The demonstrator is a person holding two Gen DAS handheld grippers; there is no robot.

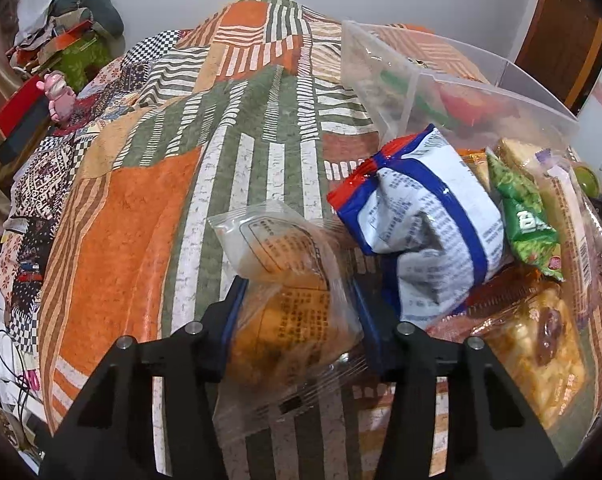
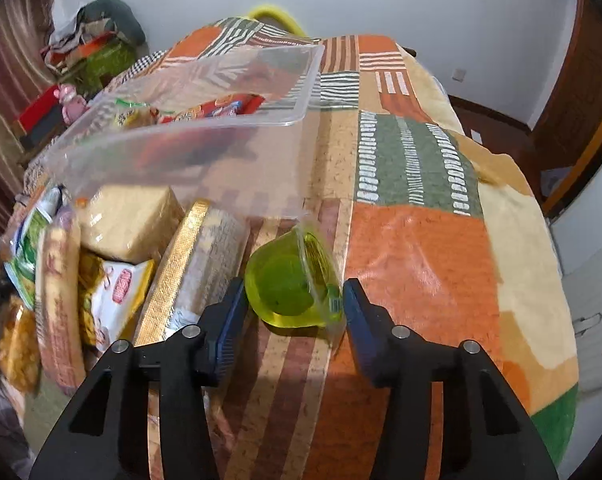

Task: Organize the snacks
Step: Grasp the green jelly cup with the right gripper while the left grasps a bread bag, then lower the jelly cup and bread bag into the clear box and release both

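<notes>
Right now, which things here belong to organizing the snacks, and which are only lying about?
Belong to the job:
- clear pastry packet between the left gripper fingers
- green jelly cup between the right gripper fingers
- clear plastic bin
- blue-and-white bag

Lying about:
- patchwork cloth
- pink toy

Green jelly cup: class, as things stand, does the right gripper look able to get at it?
Probably yes. The green jelly cup lies on its side on the patterned cloth, right between the right gripper's open blue pads. Nothing sits between them; the gold-edged packet lies just beside it.
</notes>
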